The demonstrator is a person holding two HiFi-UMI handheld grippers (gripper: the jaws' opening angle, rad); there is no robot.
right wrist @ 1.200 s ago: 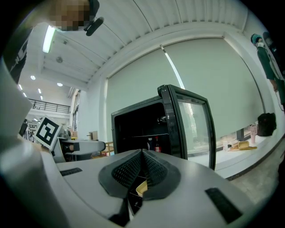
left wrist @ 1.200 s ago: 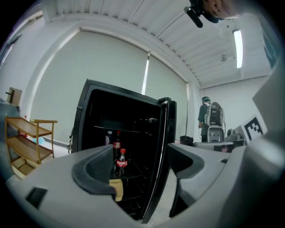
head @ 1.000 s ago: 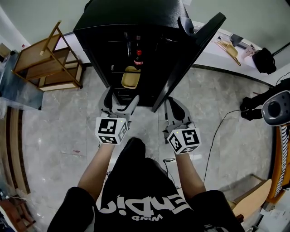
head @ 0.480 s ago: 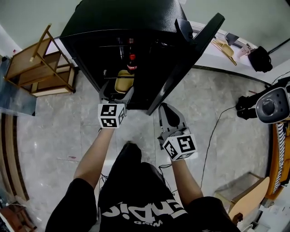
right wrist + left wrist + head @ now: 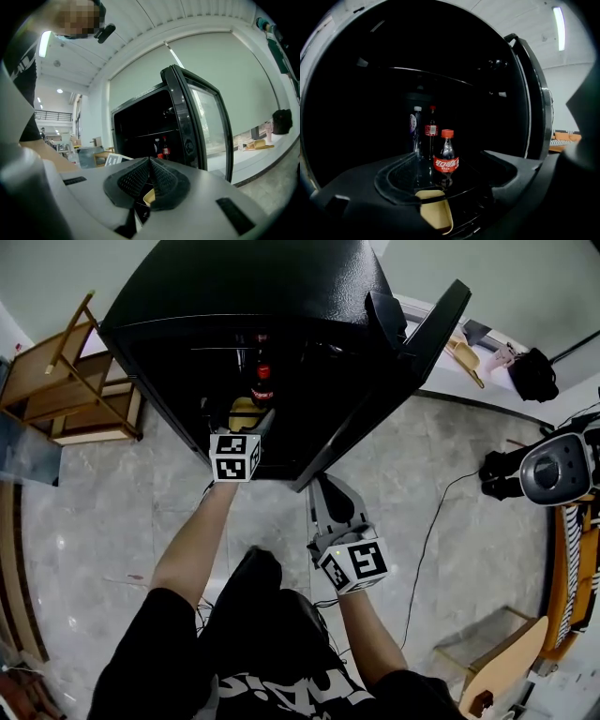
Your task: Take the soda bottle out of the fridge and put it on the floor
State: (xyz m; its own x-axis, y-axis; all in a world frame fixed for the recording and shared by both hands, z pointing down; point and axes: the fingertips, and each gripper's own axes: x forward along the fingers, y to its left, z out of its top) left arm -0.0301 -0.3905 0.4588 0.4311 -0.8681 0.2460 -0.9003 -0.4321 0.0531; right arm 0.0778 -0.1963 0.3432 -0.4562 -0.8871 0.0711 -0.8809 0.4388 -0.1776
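Reach step: your left hand-held gripper (image 5: 449, 174) has jaws spread wide, soda bottle (image 5: 446, 158) at 12 o'clock. Push in, squeeze. Your right hand-held gripper (image 5: 149, 177) sits pinched closed, empty.

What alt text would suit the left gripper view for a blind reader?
The left gripper, tongs apart and empty, faces a red-capped soda bottle standing inside the dark fridge. Two more bottles stand behind it.
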